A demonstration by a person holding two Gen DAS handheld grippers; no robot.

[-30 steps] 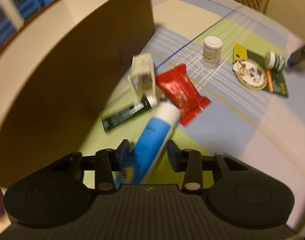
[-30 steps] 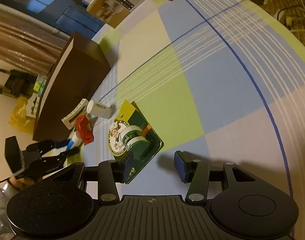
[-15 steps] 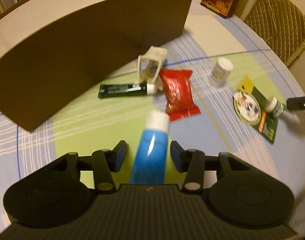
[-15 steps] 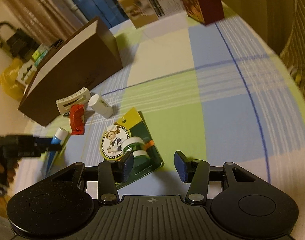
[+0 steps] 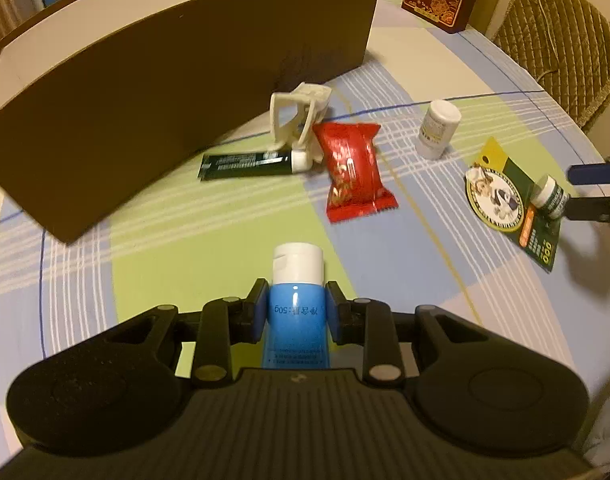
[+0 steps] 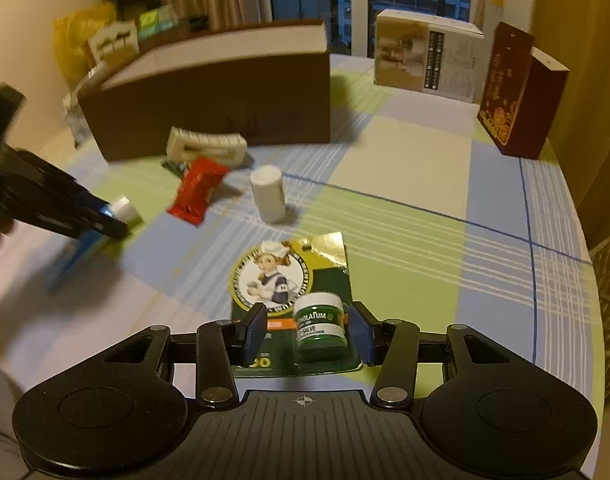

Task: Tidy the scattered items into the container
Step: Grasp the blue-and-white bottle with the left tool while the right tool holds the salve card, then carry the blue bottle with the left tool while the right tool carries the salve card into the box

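My left gripper [image 5: 297, 308] is shut on a blue tube [image 5: 297, 320] with a white cap, which points at the brown box [image 5: 165, 80]. In the right wrist view the left gripper [image 6: 105, 220] holds the blue tube [image 6: 77, 252] tilted over the cloth. My right gripper [image 6: 307, 332] is open, its jaws on either side of a green salve jar [image 6: 320, 320] on its printed card [image 6: 273, 276]. A red packet [image 5: 353, 168], a dark tube [image 5: 245, 164], a cream plastic piece [image 5: 297, 116] and a white bottle [image 5: 437, 128] lie in front of the box.
A red gift box [image 6: 517, 92] and a tan carton [image 6: 425, 56] stand at the far side of the checked tablecloth. A quilted chair [image 5: 565, 40] sits beyond the table's right edge. Bags and clutter are stacked behind the brown box [image 6: 209, 96].
The left gripper's jaws have shut on the blue tube, and its view has swung from the box wall to the whole table. The right gripper has come down around the salve jar.
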